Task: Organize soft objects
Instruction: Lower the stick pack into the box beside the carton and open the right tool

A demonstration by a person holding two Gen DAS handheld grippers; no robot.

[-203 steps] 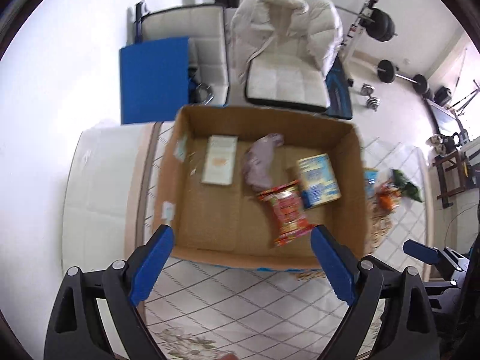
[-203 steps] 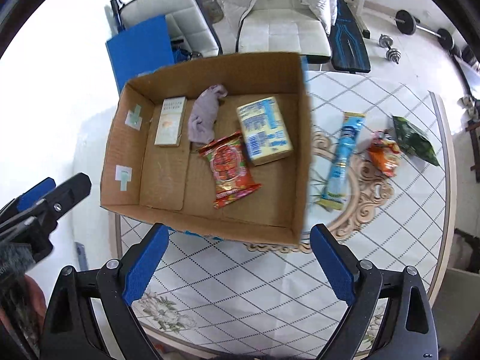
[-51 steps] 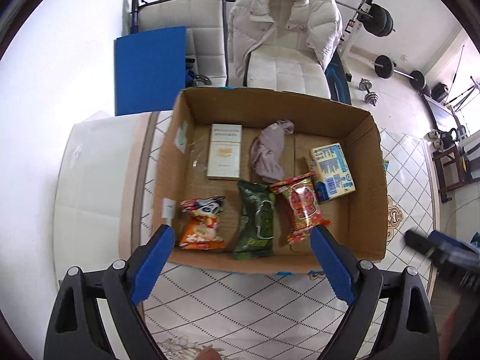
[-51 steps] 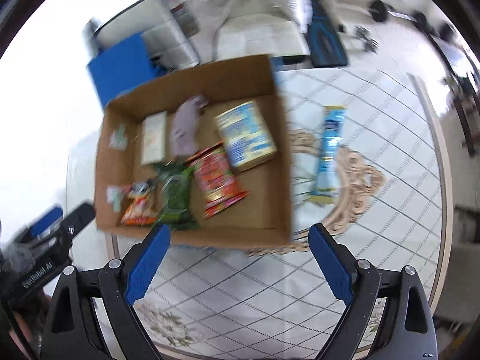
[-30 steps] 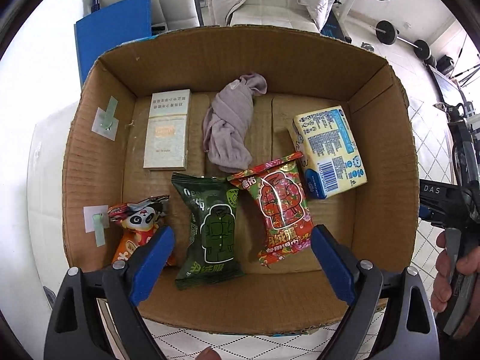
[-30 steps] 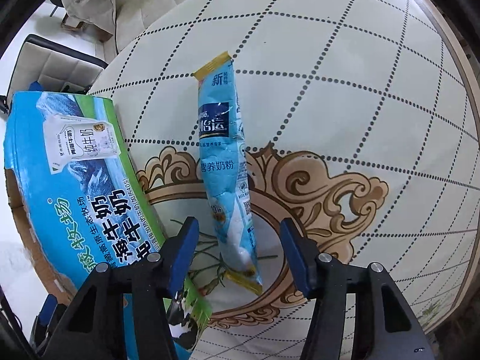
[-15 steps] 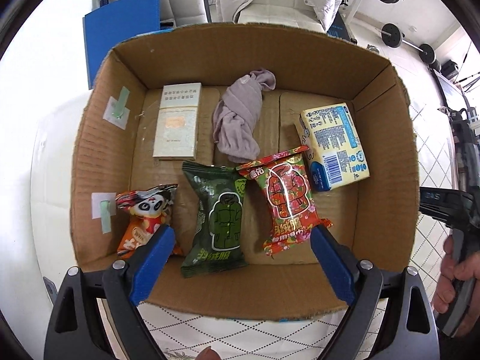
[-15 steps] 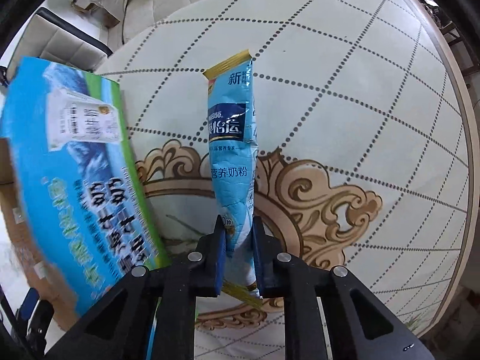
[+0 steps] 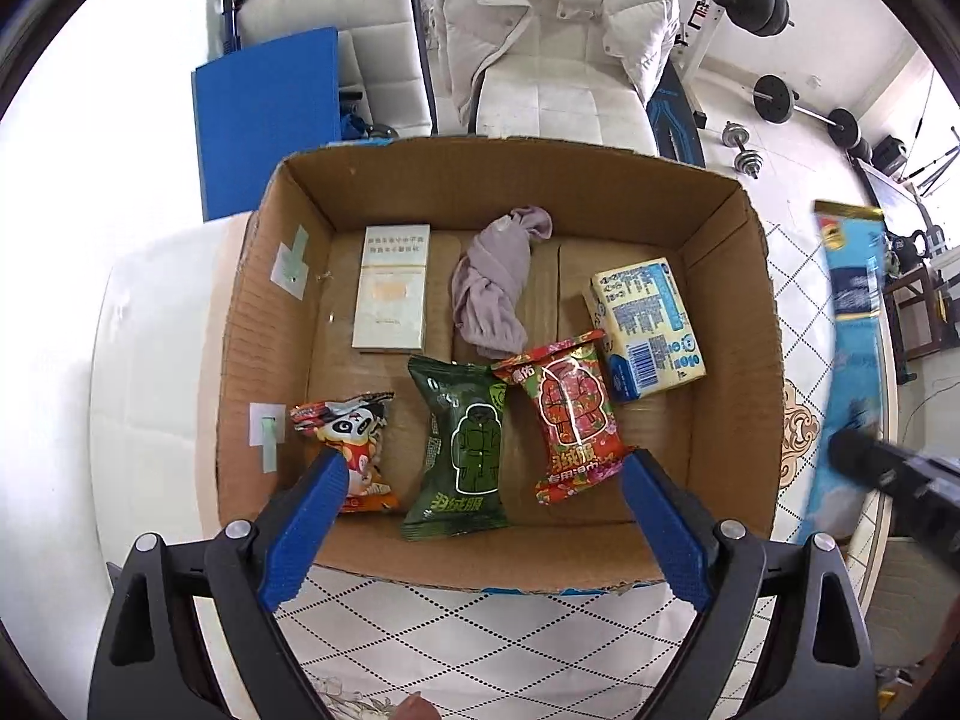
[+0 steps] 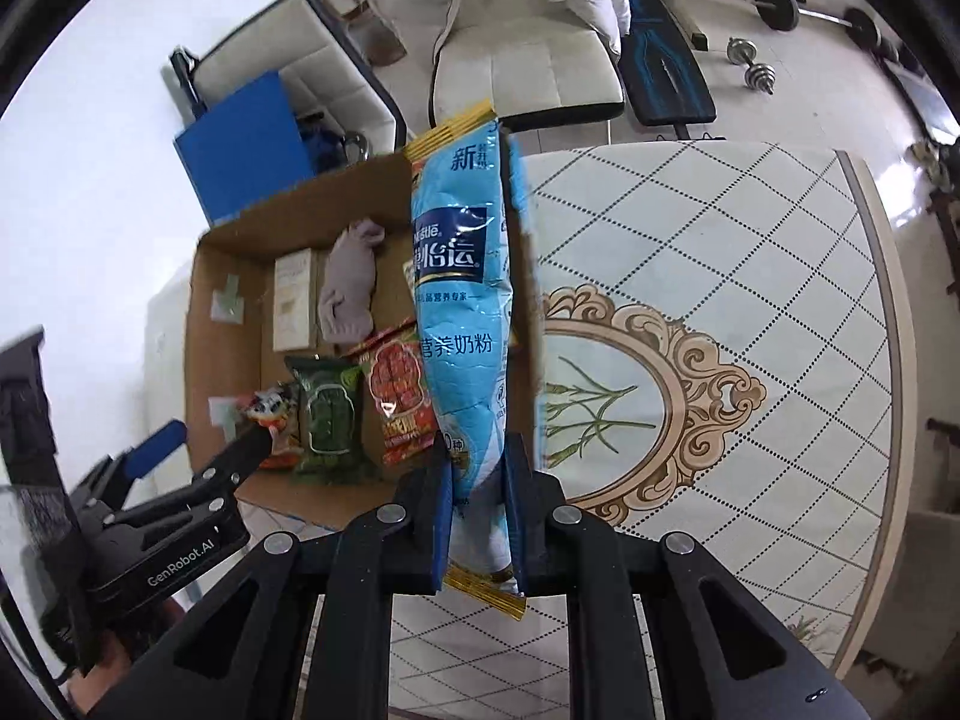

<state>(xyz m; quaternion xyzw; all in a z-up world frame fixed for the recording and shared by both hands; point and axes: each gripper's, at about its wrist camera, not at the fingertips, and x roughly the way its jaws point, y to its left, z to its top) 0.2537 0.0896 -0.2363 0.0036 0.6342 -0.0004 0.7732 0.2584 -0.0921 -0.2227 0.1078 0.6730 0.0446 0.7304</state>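
Note:
My right gripper [image 10: 478, 483] is shut on a long light-blue milk-powder pouch [image 10: 462, 300] and holds it lifted above the table, beside the right wall of the cardboard box [image 10: 222, 252]. The pouch [image 9: 852, 324] and the right gripper [image 9: 888, 474] show at the right in the left wrist view. My left gripper [image 9: 480, 516] is open and empty over the box's near wall [image 9: 480, 558]. In the box lie an orange panda packet [image 9: 348, 438], a green packet [image 9: 462, 450], a red packet [image 9: 570, 414], a grey cloth [image 9: 495, 282], a white booklet [image 9: 393, 288] and a blue-yellow carton [image 9: 651, 330].
The box stands on a round patterned table [image 10: 720, 300] with a gold ornament in the middle. Behind the table are a chair with a white coat [image 9: 558, 42], a blue board [image 9: 267, 120] and weights [image 9: 780, 102] on the floor.
My right gripper has lifted the blue pouch off the table and carried it up beside the box. The left gripper has pulled back a little from the box.

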